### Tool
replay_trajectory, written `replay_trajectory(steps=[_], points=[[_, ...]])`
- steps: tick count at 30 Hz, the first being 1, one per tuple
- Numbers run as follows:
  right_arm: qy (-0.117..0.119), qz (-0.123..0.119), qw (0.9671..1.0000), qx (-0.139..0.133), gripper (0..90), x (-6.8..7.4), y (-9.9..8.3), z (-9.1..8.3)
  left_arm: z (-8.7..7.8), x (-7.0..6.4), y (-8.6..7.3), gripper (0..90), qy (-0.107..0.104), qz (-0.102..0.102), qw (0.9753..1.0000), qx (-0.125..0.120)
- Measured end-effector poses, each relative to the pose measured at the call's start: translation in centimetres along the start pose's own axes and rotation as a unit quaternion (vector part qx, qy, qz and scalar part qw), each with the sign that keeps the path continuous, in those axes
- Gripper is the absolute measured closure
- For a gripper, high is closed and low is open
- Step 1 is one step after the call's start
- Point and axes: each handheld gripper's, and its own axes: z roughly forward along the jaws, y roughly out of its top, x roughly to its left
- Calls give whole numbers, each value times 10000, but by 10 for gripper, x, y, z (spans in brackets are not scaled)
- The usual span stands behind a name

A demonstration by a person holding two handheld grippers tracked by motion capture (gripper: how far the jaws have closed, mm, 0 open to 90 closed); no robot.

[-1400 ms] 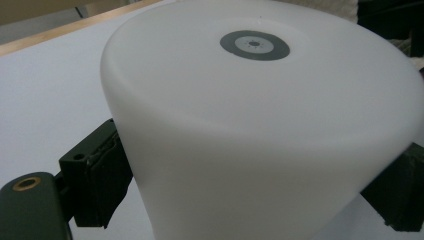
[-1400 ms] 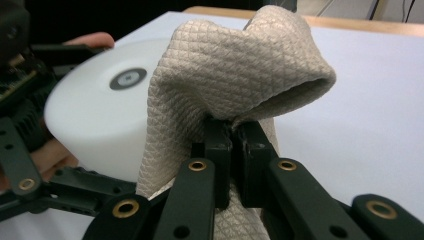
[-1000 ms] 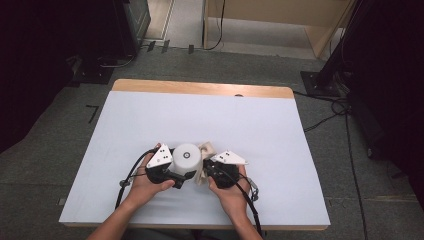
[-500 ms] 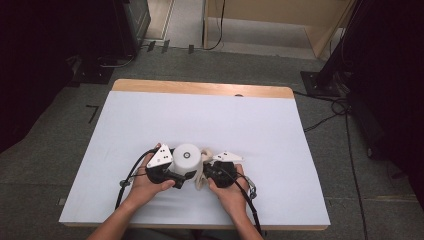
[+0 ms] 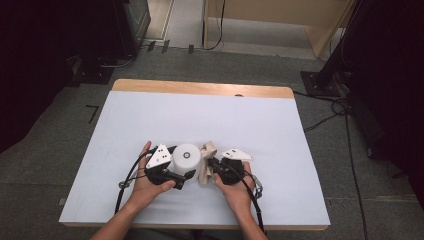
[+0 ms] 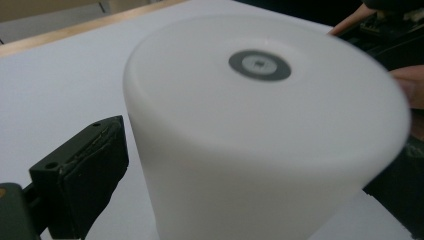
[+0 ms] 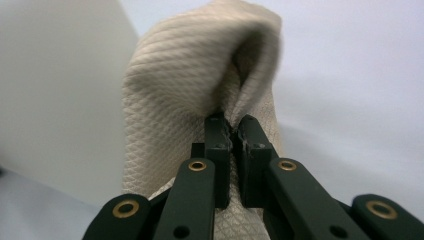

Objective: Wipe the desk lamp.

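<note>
Near the bench's (image 5: 150, 115) front edge, the left tongs (image 5: 186, 175) grip the white cylinder (image 5: 187, 158) while the right tongs (image 7: 230, 131), closed on the beige cloth (image 7: 185, 80), wipe its side; next, likely rub around it.

light: even, from overhead; table (image 5: 150, 120) bright, surroundings dark | shadows: faint, soft | blur: white cylinder (image 6: 260, 150) soft, smeared at its right edge; cloth (image 7: 200, 85) sharp near the jaws, background hazy | glare: none

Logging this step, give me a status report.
Left gripper shut on white canister. Right gripper shut on beige cloth, beside canister. Table around them bare.
</note>
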Motion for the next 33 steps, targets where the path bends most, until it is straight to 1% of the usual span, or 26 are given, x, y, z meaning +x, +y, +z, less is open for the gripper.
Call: replay_trajectory(steps=[1,3,4,5,6,8,10,12,13,15,17,18,19,20,21,23,25,27,28,31,33], points=[[-25,2,10000,-16,857,-2,1,-2,0,-3,1,0,95,-42,9999,-16],[-77,36,9999,-76,856,-6,3,-6,1,-10,4,0,389,-165,9991,54],[-102,46,9999,-102,856,-8,4,-7,2,-15,5,0,536,-216,9983,109],[-140,92,9998,-143,856,-12,5,-10,7,-24,6,0,782,-314,9962,221],[-140,92,9998,-143,856,-12,5,-10,7,-24,6,0,782,-314,9962,221],[-177,95,9997,-167,856,-14,6,-12,11,-30,6,0,1035,-358,9935,300],[-226,96,9996,-170,856,-16,6,-13,13,-31,6,0,1107,-460,9923,316],[-239,109,9995,-183,856,-17,6,-13,12,-29,6,0,1192,-584,9907,287],[-250,104,9995,-187,856,-18,6,-13,11,-27,6,10,1187,-611,9907,272],[-251,105,9995,-190,856,-18,6,-13,9,-26,6,58,1094,-548,9922,237],[-264,83,9994,-185,856,-18,6,-13,8,-26,6,82,1100,-383,9930,216],[-264,83,9994,-185,856,-18,6,-13,8,-25,6,82,1076,-334,9934,201],[-265,81,9994,-186,856,-18,6,-12,6,-23,6,85,1060,-326,9937,175],[-268,68,9994,-192,856,-18,6,-13,5,-17,6,87,1032,-327,9940,171],[-268,68,9994,-192,856,-18,6,-13,5,-17,6,87,1032,-327,9940,171],[-267,76,9994,-214,856,-18,6,-13,2,-8,6,87,1016,-294,9943,160],[-277,96,9993,-243,856,-18,7,-14,-3,4,8,87,796,-198,9966,61],[-262,89,9992,-284,855,-19,7,-15,-9,15,10,88,468,-92,9988,-69],[-260,84,9992,-306,856,-19,8,-15,-11,20,11,88,302,-23,9995,-97],[-253,104,9991,-335,855,-20,8,-16,-16,29,11,89,-30,277,9995,-140],[-234,92,9991,-355,856,-19,8,-16,-17,34,9,88,-348,340,9987,-135]])
